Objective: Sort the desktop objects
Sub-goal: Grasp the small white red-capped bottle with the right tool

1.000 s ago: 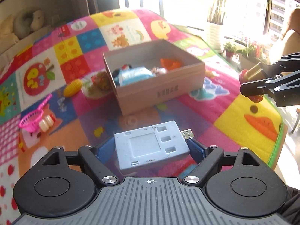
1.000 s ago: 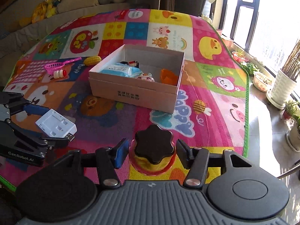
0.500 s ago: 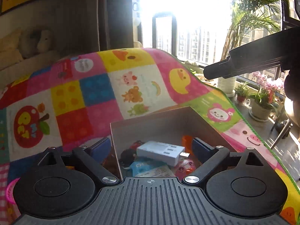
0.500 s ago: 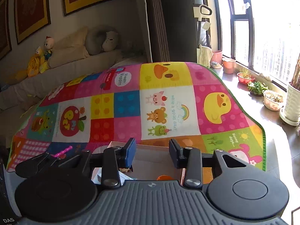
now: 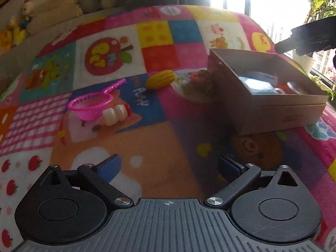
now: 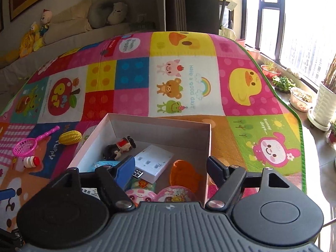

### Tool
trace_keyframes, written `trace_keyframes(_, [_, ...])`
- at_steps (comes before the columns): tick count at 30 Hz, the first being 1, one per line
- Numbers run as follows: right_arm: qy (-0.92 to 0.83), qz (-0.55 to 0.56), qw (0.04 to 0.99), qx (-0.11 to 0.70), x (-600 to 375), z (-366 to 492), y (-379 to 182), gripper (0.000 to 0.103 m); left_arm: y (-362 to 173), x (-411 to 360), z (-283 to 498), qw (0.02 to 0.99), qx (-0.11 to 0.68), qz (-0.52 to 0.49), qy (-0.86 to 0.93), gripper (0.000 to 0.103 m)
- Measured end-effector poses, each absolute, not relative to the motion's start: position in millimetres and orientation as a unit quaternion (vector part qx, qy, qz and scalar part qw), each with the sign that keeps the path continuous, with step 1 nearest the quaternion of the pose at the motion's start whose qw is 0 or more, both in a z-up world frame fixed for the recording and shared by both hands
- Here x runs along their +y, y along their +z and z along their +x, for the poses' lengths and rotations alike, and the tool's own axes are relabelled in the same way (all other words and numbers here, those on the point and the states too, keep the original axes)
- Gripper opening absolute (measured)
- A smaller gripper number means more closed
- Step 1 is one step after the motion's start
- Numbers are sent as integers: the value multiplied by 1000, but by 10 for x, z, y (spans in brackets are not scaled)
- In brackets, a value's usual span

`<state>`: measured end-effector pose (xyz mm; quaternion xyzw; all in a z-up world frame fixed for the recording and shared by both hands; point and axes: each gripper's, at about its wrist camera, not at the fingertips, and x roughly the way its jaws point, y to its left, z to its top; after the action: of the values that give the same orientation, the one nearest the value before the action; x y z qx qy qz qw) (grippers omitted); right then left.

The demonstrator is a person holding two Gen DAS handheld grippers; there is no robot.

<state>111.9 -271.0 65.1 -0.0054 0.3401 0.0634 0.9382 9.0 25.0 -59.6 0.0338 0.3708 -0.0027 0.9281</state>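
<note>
A cardboard box (image 6: 163, 126) sits on the colourful play mat; it also shows in the left wrist view (image 5: 273, 107). Inside lie a white USB hub (image 6: 153, 163), a small doll (image 6: 119, 147), an orange toy (image 6: 184, 176) and other small items. My right gripper (image 6: 170, 168) is open and empty above the box's near side. My left gripper (image 5: 168, 166) is open and empty over the mat, left of the box. On the mat lie a pink toy net (image 5: 94, 103), a small white bottle (image 5: 115, 113) and a yellow toy corn (image 5: 160, 79).
A toy plate of food (image 5: 195, 84) lies against the box's left side. The right gripper's finger (image 5: 304, 40) reaches in at the upper right of the left wrist view. Potted plants (image 6: 302, 98) stand on the sill beyond the mat's right edge.
The white hub left my left gripper and lies in the box. My left gripper swung left and down over the mat. My right gripper, which earlier let go of the round toy, has opened wider.
</note>
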Motion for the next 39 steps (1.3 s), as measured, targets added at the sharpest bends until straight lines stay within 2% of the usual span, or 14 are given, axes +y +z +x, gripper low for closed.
trace_keyframes(3, [115, -43, 931, 343, -2165, 1269, 837, 76, -671, 626, 76, 914, 403, 10, 44, 101])
trace_keyframes(6, [174, -43, 910, 375, -1554, 1508, 901, 76, -696, 986, -16, 914, 397, -13, 88, 102])
trace_keyframes(11, [247, -19, 866, 435, -549, 1880, 685, 76, -727, 1296, -183, 920, 377, -37, 106, 103])
trace_keyframes(13, [260, -22, 852, 453, -150, 1968, 519, 65, -748, 1297, -222, 925, 365, -32, 99, 103])
trace_keyframes(14, [265, -26, 848, 459, 34, 2028, 448, 56, -753, 1292, -228, 927, 362, -31, 99, 103])
trace_keyframes(19, [239, -68, 844, 476, 611, 2258, 60, 38, -762, 1283, -220, 928, 357, -37, 96, 103])
trace_keyframes(21, [239, -76, 832, 494, 681, 2296, -74, 24, -761, 1288, -228, 929, 355, -40, 94, 103])
trace_keyframes(24, [272, -89, 818, 498, 671, 2137, -100, 20, -757, 1299, -252, 930, 353, -45, 87, 103])
trace_keyframes(27, [347, -97, 770, 526, 610, 1840, -39, 20, -755, 1260, -281, 931, 356, -35, 70, 103])
trace_keyframes(29, [384, -115, 758, 515, 537, 1591, 76, 21, -758, 1220, -310, 931, 359, -27, 63, 103])
trace_keyframes(33, [357, -130, 789, 483, 345, 1421, 268, 42, -761, 1153, -349, 929, 366, -15, 61, 103])
trace_keyframes(35, [322, -152, 807, 470, 295, 1443, 275, 43, -751, 1147, -366, 927, 370, -15, 62, 103])
trace_keyframes(37, [296, -164, 820, 463, 269, 1485, 230, 48, -740, 1144, -377, 924, 376, -17, 64, 103])
trace_keyframes(39, [283, -129, 824, 473, 208, 1584, 157, 49, -729, 1135, -385, 922, 381, -17, 66, 103])
